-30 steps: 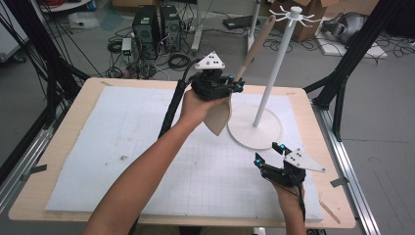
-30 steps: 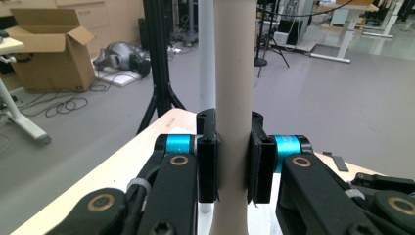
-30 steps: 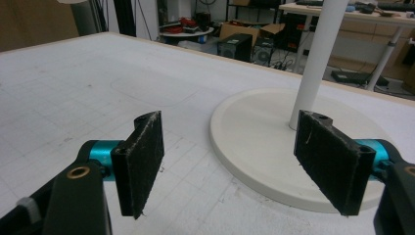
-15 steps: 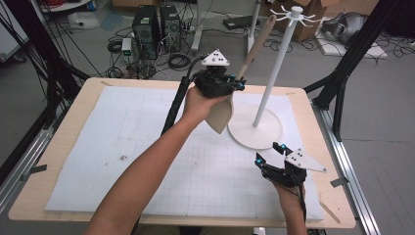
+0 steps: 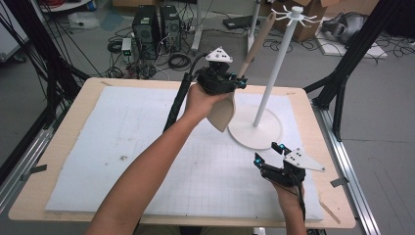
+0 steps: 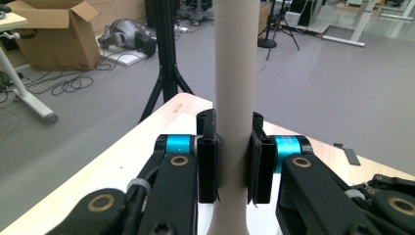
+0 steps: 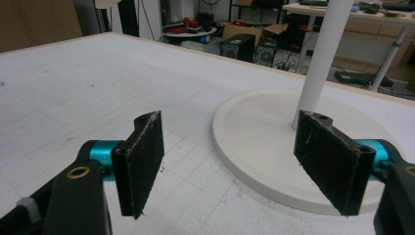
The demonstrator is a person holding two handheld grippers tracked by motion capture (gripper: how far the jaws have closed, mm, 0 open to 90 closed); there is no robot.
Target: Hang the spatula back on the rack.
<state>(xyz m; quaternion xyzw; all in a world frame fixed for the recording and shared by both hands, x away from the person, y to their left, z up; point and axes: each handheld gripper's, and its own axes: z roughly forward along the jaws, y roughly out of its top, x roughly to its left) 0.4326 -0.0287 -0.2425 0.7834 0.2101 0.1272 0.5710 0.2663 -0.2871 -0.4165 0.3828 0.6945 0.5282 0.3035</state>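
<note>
Even, soft indoor light falls from overhead, and all three views are bright without harsh glare. In the high view the left gripper (image 5: 238, 81) casts only a faint shadow on the white mat (image 5: 122, 147) below it. The high view is slightly soft and grainy. In the left gripper view the floor beyond the jaws blurs mildly; the right gripper view bows lines at its edges.

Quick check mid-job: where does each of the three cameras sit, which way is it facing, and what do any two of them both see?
High view: above the person's side, looking forward and down on the table; both forearms, left tongs and right tongs show.
Left gripper view: rides the left tongs, looking along jaws shut on the beige spatula.
Right gripper view: rides the right tongs, jaws open, low over the table, facing the white stand.
Shared: high and right views both show the stand.
</note>
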